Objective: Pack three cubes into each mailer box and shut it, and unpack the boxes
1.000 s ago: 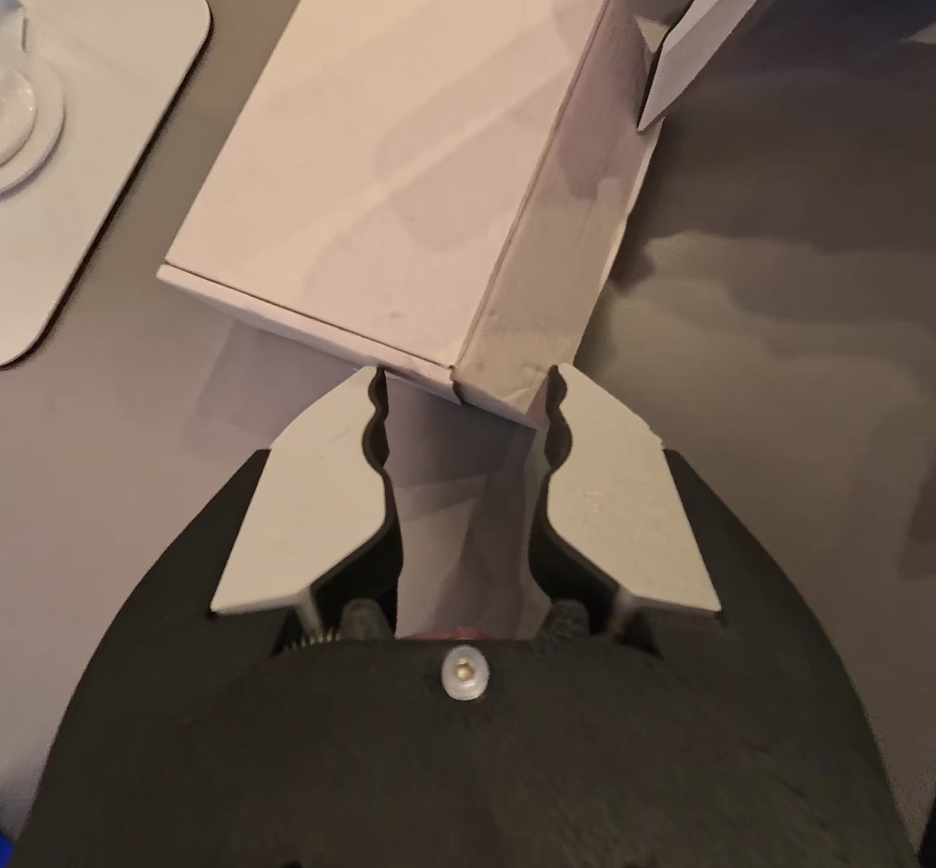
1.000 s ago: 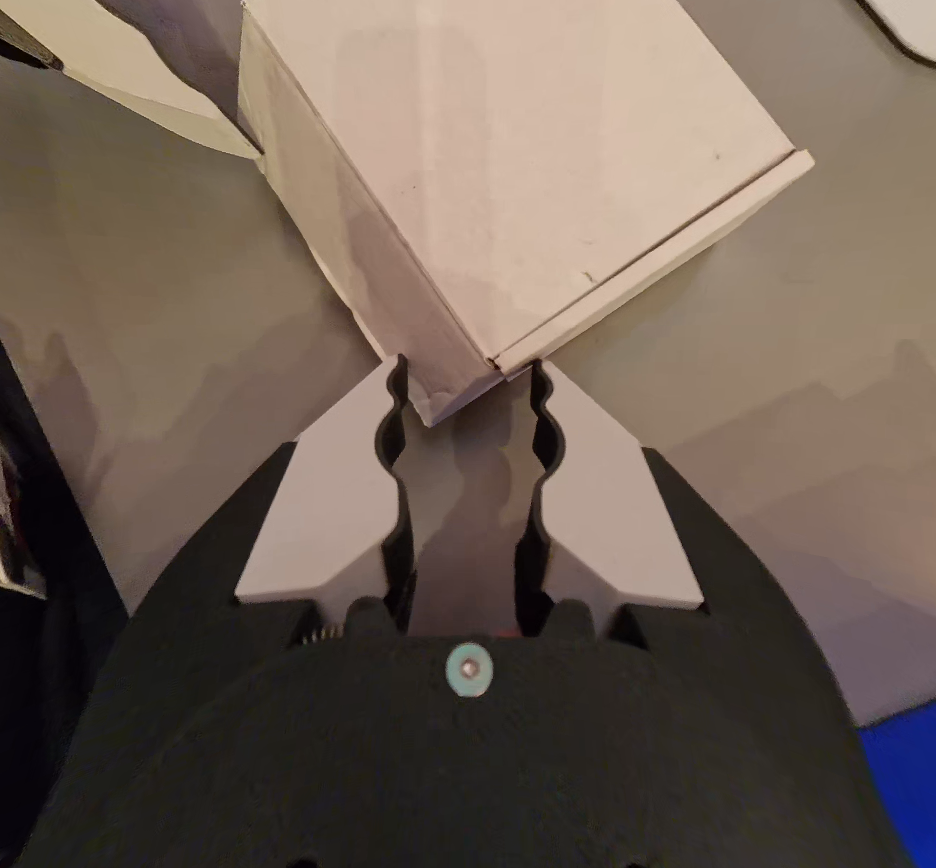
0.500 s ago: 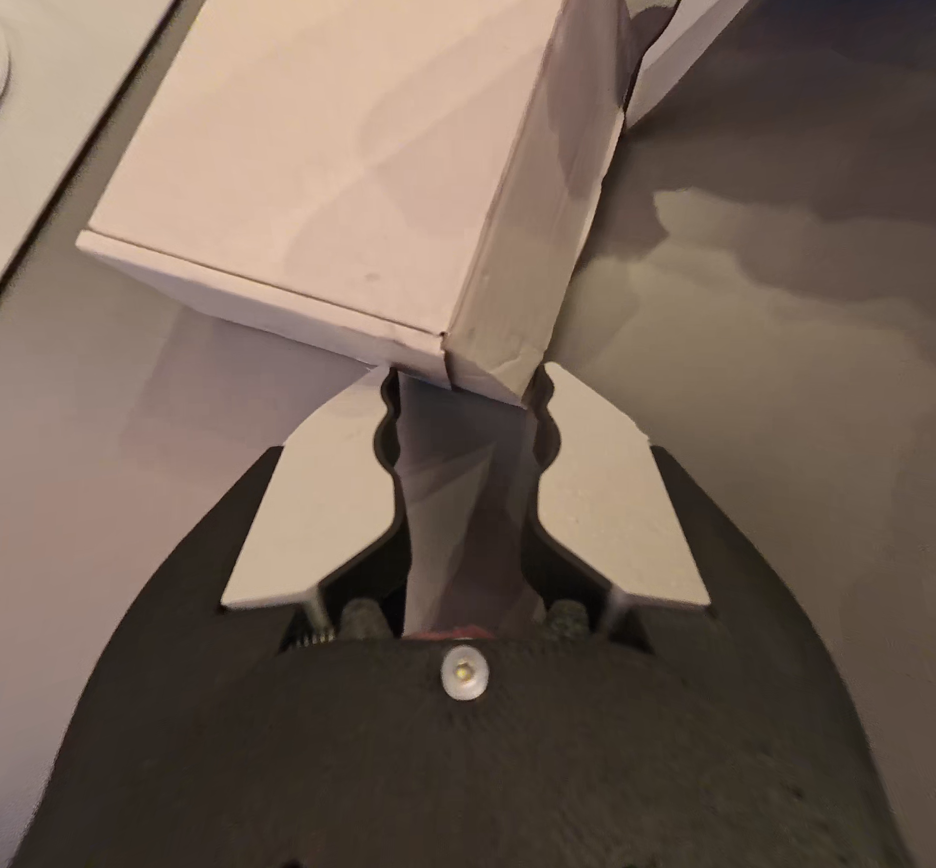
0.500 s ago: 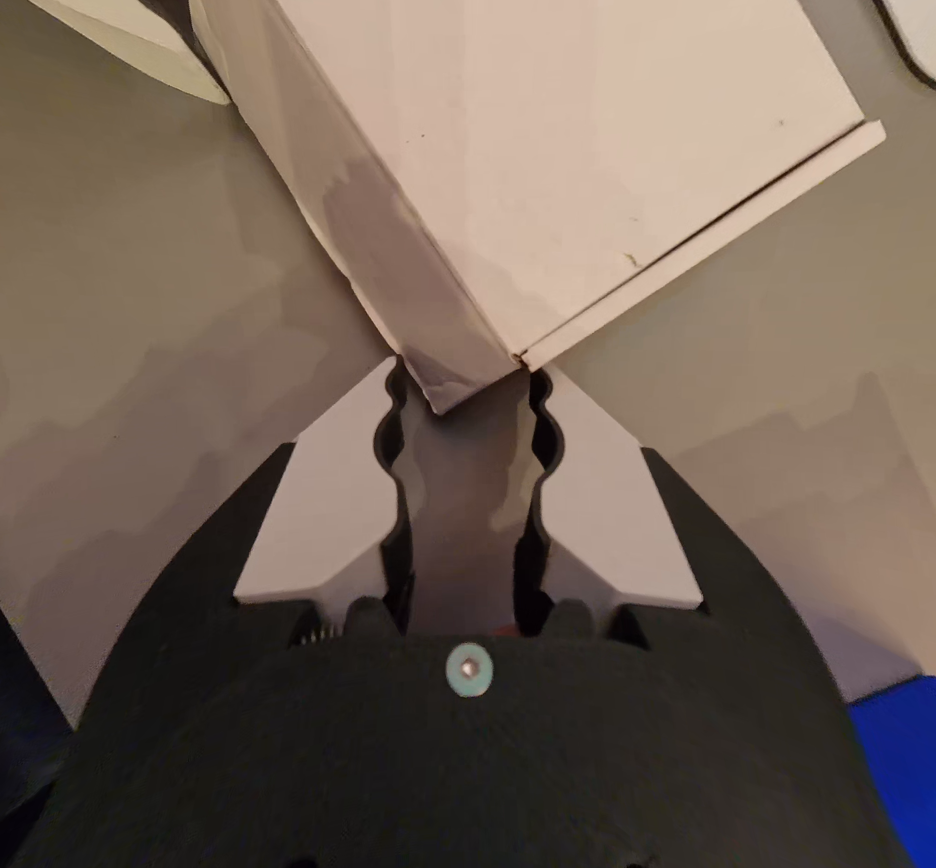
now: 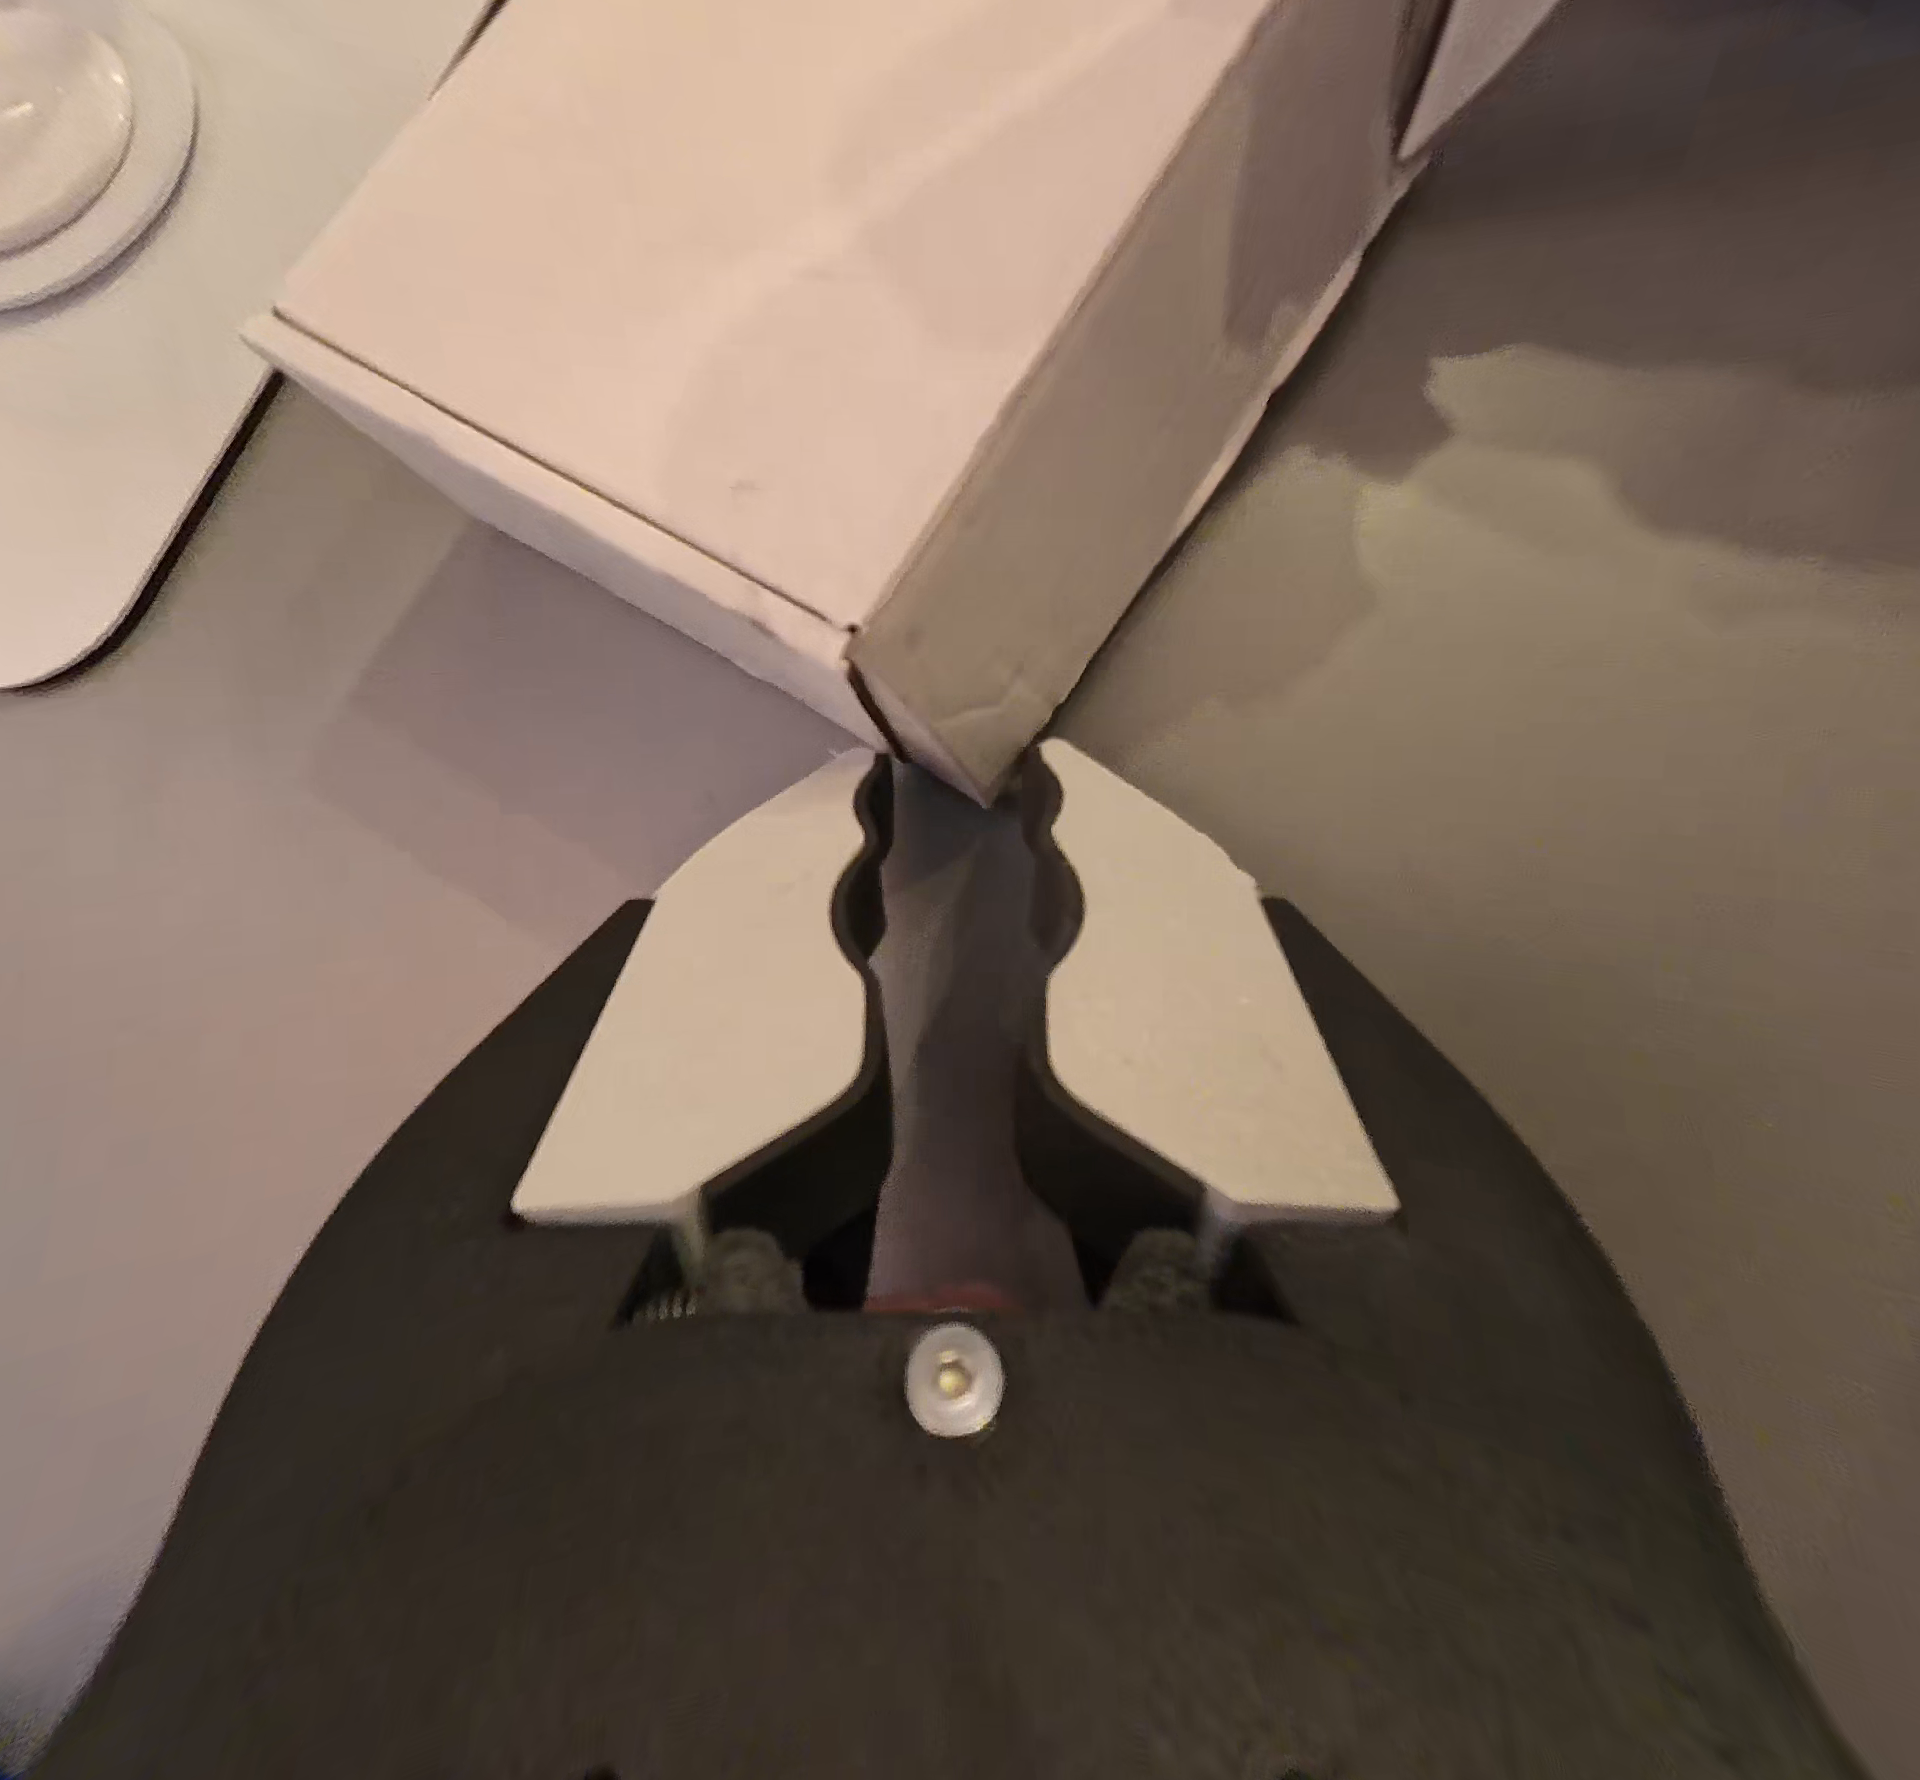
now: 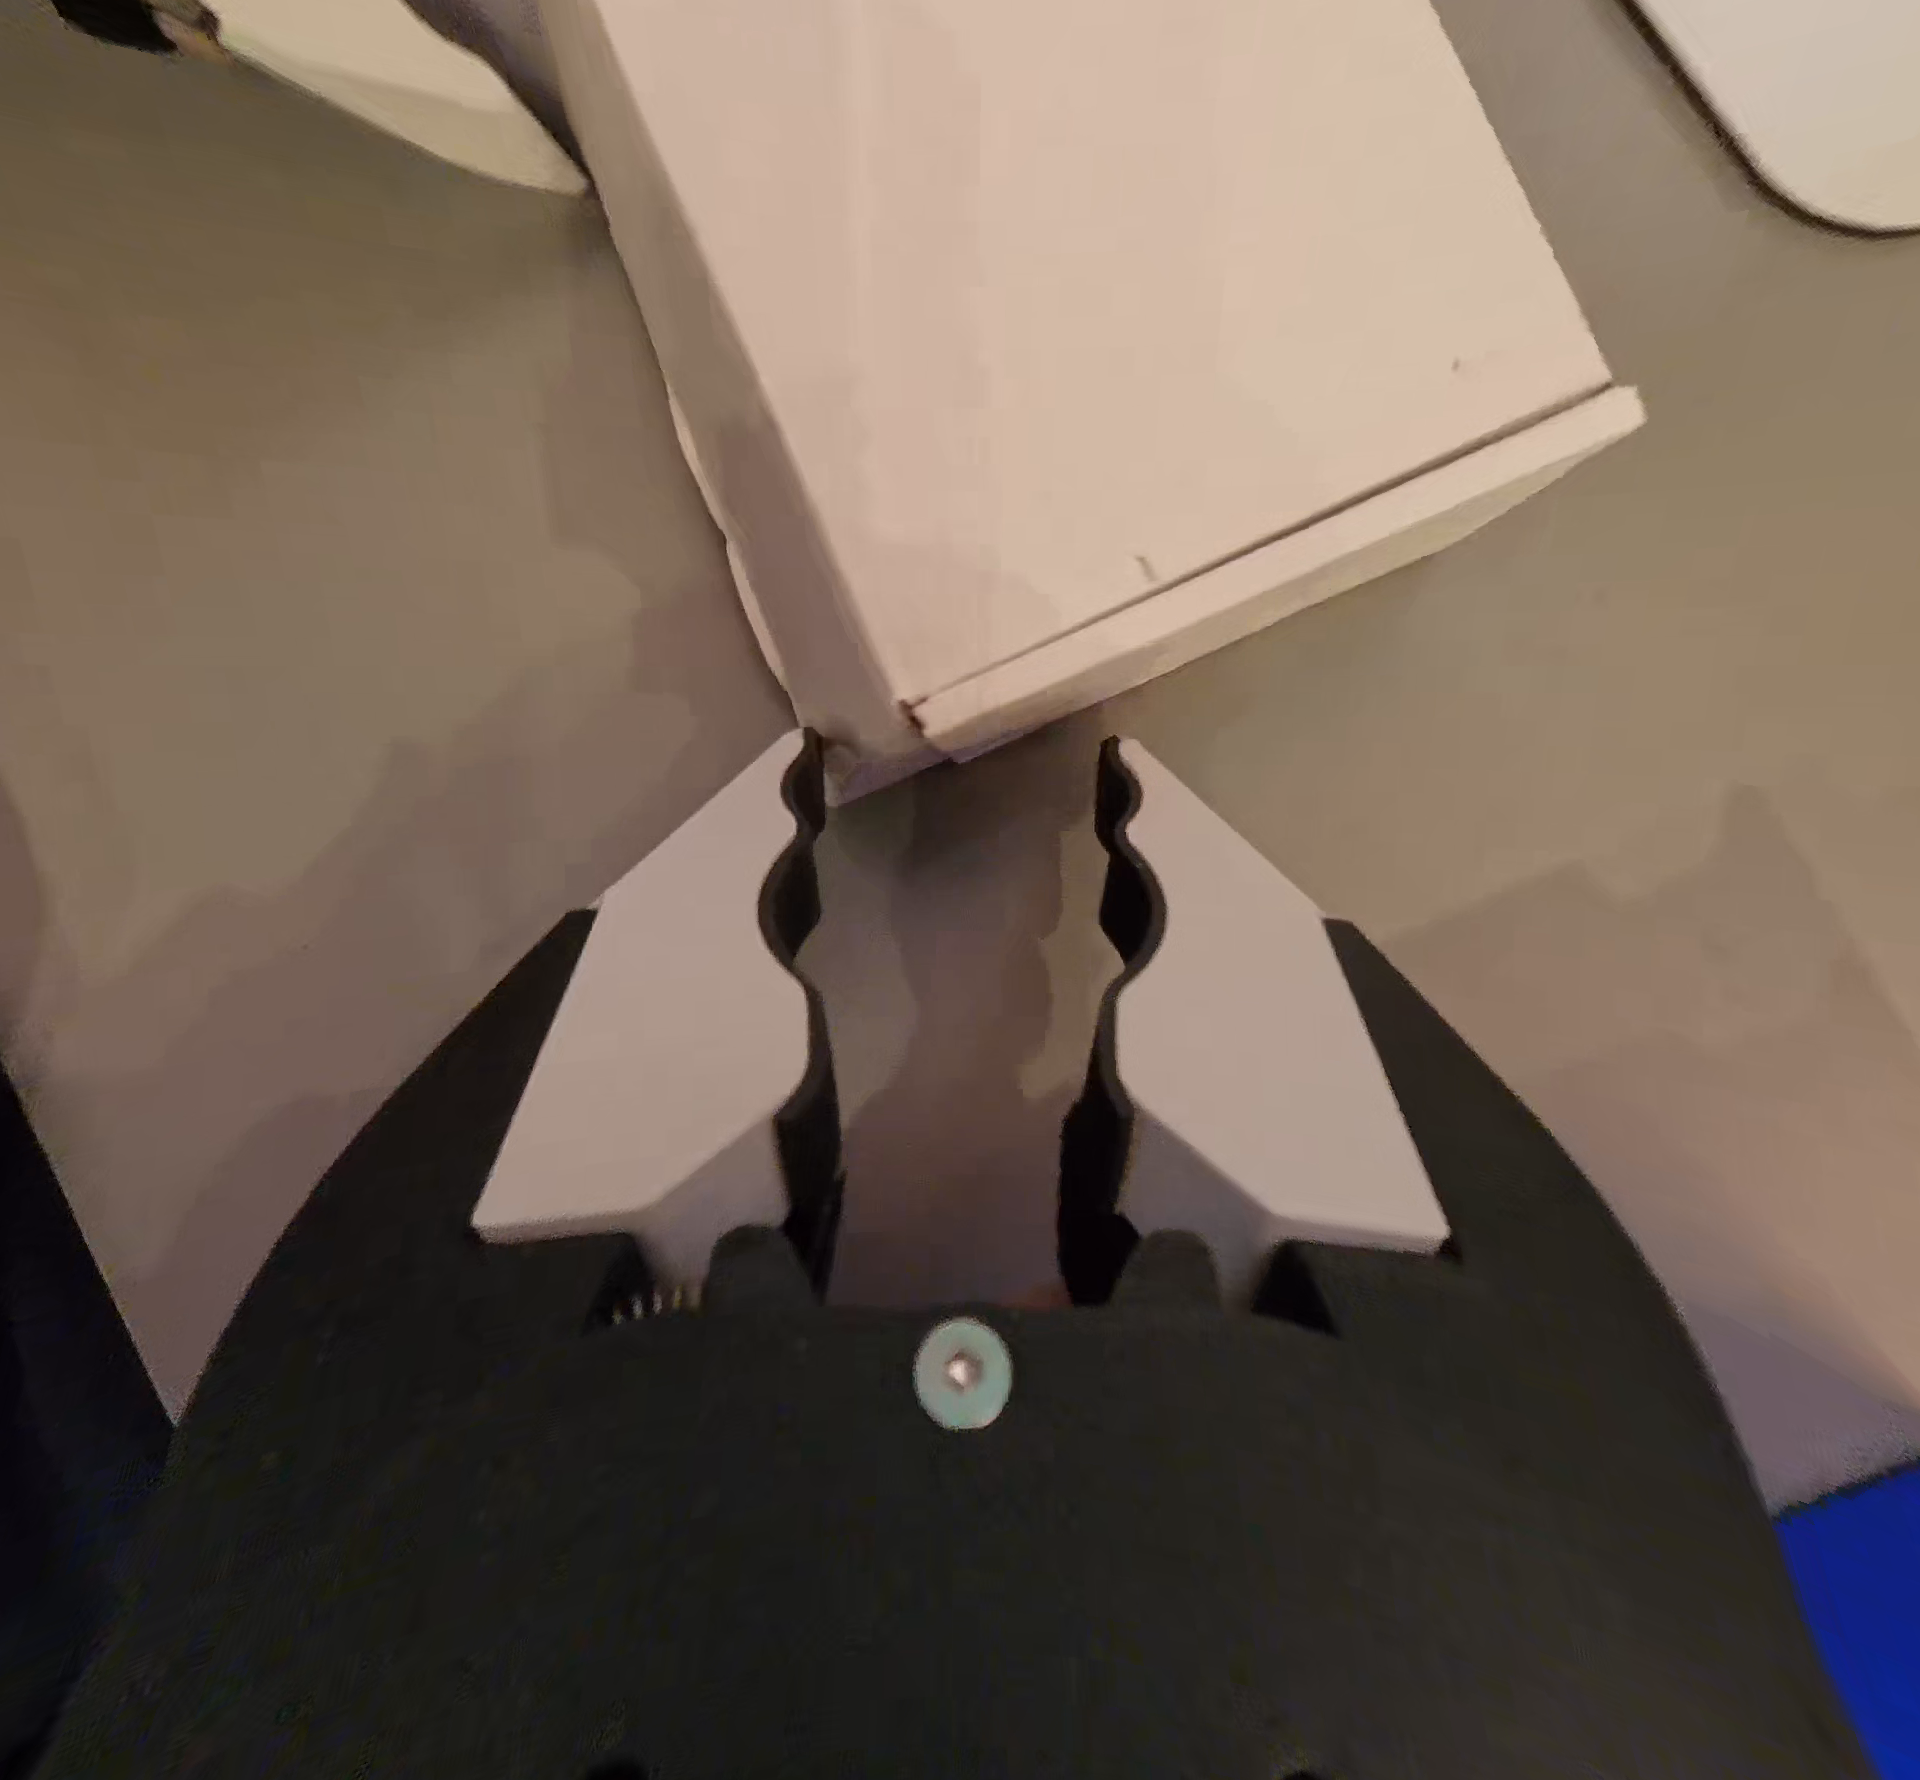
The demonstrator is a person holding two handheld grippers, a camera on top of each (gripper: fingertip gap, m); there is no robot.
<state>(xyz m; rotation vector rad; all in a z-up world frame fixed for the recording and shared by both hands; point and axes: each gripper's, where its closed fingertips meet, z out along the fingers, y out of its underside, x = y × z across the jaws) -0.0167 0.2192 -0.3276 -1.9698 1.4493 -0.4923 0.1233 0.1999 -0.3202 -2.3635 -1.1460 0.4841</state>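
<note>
Am seeing box (image 5: 790,255) shut (contents hidden); both grippers, left gripper (image 5: 956,774) and right gripper (image 6: 961,759), standing part-open, gripping nothing; remaining boxes unseen.

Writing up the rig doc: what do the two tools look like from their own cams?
They look the same. Left tool and right tool: wide black matte body that flares out, two pale grey wedge fingers with black wavy inner pads, and a round silver screw at centre. Small springs show at the finger bases. No cables or sleeves in view.

I am seeing a grey tabletop (image 5: 1558,795) lying under dim warm light, soft shadows crossing it, a white mat (image 5: 125,442) resting at its edge.
</note>
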